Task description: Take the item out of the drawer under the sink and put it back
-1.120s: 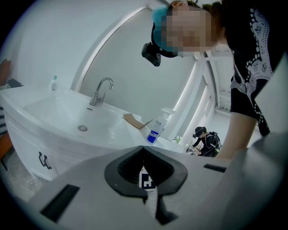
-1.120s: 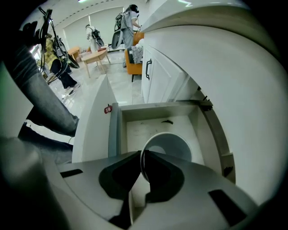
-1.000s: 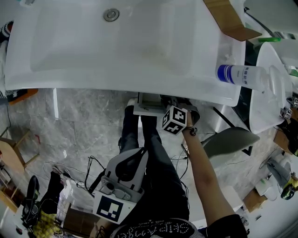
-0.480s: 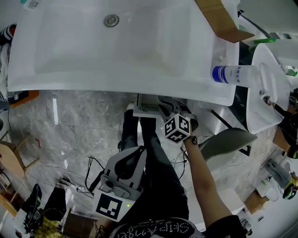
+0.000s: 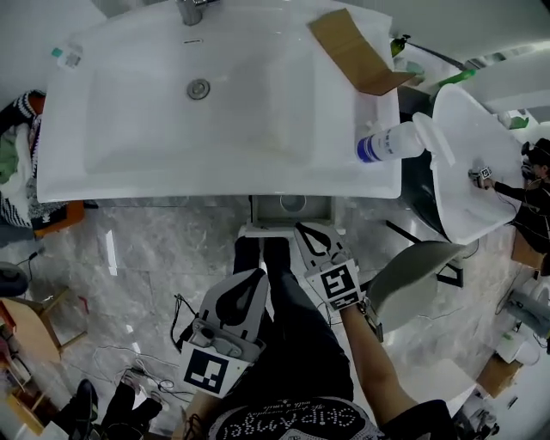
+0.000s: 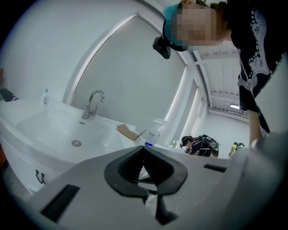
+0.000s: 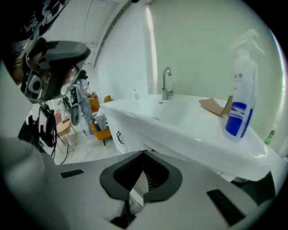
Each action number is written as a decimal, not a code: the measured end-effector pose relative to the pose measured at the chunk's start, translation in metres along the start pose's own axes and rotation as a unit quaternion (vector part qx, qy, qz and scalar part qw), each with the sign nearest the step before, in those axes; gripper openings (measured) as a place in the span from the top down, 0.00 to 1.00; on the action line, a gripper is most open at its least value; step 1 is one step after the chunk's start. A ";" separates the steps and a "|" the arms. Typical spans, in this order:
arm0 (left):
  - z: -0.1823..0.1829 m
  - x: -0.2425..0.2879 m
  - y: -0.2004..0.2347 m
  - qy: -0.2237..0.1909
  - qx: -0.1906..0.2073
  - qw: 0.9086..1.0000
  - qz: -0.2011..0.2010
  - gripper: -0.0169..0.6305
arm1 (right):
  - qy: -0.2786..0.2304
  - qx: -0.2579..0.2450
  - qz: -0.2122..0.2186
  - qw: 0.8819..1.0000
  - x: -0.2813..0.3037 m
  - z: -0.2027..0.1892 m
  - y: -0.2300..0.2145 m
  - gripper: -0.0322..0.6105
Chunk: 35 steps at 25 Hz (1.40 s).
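Under the white sink (image 5: 215, 129) a drawer (image 5: 277, 229) stands pulled out a little; a round shape shows in its grey inside, too small to name. My right gripper (image 5: 302, 230) hovers just in front of the drawer's right corner, jaws shut, nothing between the tips. In the right gripper view, the right gripper (image 7: 144, 152) points up at the sink's underside edge. My left gripper (image 5: 256, 275) hangs lower over the person's legs, shut and empty. In the left gripper view, the left gripper (image 6: 144, 147) aims towards the sink (image 6: 67, 130).
A spray bottle (image 5: 391, 142) lies at the sink's right rim next to a piece of cardboard (image 5: 352, 51). The tap (image 5: 193, 10) is at the back. A white basin (image 5: 468, 163) and a grey chair (image 5: 412, 275) stand to the right. Cables cross the marble floor (image 5: 146, 258).
My right gripper has drawn back from the drawer front towards the person. The head view has shifted and now takes in the whole sink. The left gripper has kept its place.
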<state>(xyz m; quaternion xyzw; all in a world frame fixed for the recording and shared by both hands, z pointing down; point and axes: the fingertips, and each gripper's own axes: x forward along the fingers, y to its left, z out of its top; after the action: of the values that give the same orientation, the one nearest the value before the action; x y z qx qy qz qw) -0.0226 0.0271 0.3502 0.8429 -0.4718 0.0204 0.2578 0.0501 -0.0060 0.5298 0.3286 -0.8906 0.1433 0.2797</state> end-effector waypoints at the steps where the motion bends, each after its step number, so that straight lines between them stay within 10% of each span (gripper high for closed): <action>1: 0.004 -0.001 -0.002 -0.003 0.005 1.000 -0.005 0.97 | -0.011 0.011 -0.006 1.000 -0.009 0.007 0.001 0.92; 15: 0.048 -0.004 -0.064 -0.041 0.091 0.992 -0.073 0.97 | -0.166 0.095 -0.074 0.979 -0.136 0.105 0.006 0.92; 35: 0.050 0.034 -0.136 -0.030 0.221 0.959 -0.175 0.97 | -0.252 0.073 -0.100 0.960 -0.207 0.157 0.009 0.92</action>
<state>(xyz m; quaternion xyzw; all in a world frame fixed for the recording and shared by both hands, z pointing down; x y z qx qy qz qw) 0.0956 0.0351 0.2596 0.9485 -0.3082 0.0535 0.0508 0.1101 0.0365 0.2807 0.4610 -0.8820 0.0916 0.0343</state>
